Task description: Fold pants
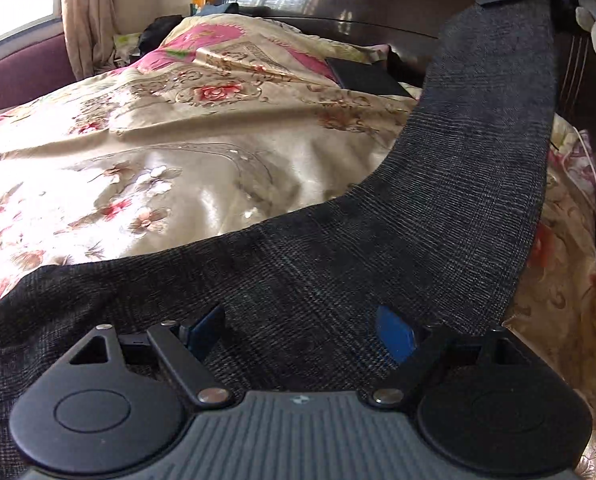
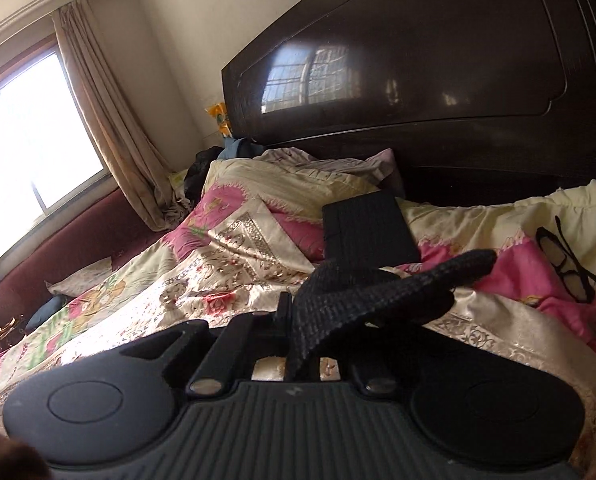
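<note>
Pants [image 1: 437, 240] lie stretched on the bed [image 1: 158, 152], long axis from lower left of the left wrist view, curving up to upper right. Left claw [image 1: 301, 332] is spread wide, blue pads [image 1: 395, 334] either side of the cloth at the near end, resting over it, not pinching. Right claw [image 2: 298, 344] is pressed together on the far end of the pants [image 2: 361, 296]; a bunched fold sticks out toward the right of the right wrist view (in the left view that claw sits top right, at the strip's far tip). My read: next move is a lengthwise fold, far end brought toward the left claw. A folded dark item [image 2: 367, 232] lies mid-frame near the headboard [image 2: 417, 60].
</note>
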